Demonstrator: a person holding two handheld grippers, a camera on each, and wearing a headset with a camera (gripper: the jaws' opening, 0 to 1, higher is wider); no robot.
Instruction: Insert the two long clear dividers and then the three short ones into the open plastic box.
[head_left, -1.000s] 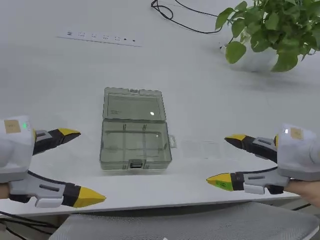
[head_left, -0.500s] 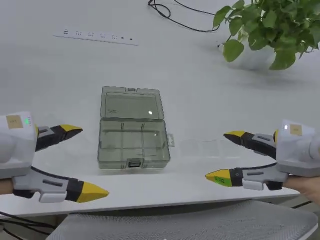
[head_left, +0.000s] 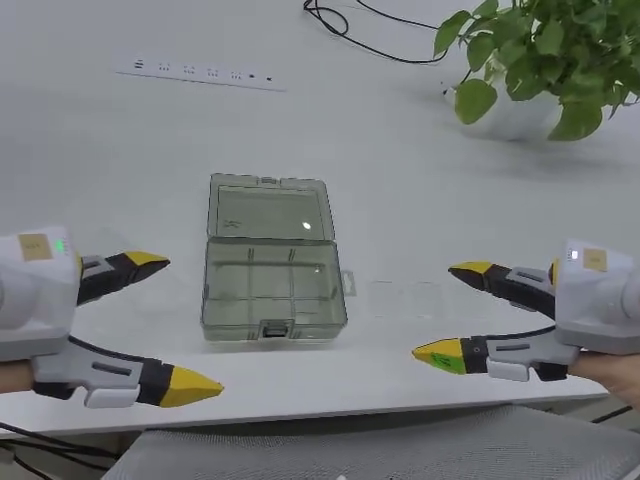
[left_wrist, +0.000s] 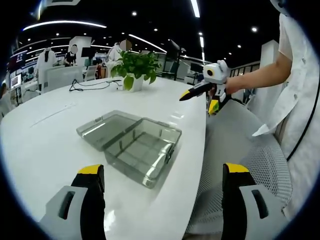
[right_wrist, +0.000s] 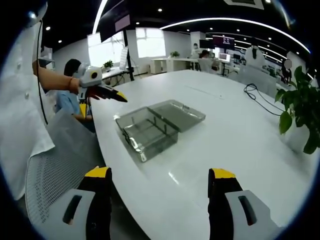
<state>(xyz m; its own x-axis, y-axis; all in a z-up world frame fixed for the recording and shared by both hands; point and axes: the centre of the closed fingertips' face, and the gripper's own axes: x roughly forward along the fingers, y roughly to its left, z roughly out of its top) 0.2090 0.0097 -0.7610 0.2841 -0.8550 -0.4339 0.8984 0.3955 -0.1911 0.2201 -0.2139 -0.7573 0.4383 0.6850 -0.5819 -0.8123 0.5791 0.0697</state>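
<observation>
Box (head_left: 272, 290) at the middle of the desk (head_left: 430, 180).
Lid (head_left: 268, 208) flat behind it; dividers (head_left: 405, 297) just right of it; left claw (head_left: 192, 322) and right claw (head_left: 433, 311) near the front edge, either side; power strip (head_left: 200, 75) behind-left, plant (head_left: 545, 45) behind-right.

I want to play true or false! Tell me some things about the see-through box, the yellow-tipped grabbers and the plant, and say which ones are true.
1. The smoky see-through plastic box has its lid open. True.
2. The left gripper is shut on a divider. False: its jaws are apart and hold nothing.
3. The green leafy plant in a white pot stands on the white table, beyond the box and to its right. True.
4. The right gripper is touching the box. False: it is open and apart from the box, off to its right.
5. The long white power strip lies inside the box. False: it lies on the table beyond the box.
</observation>
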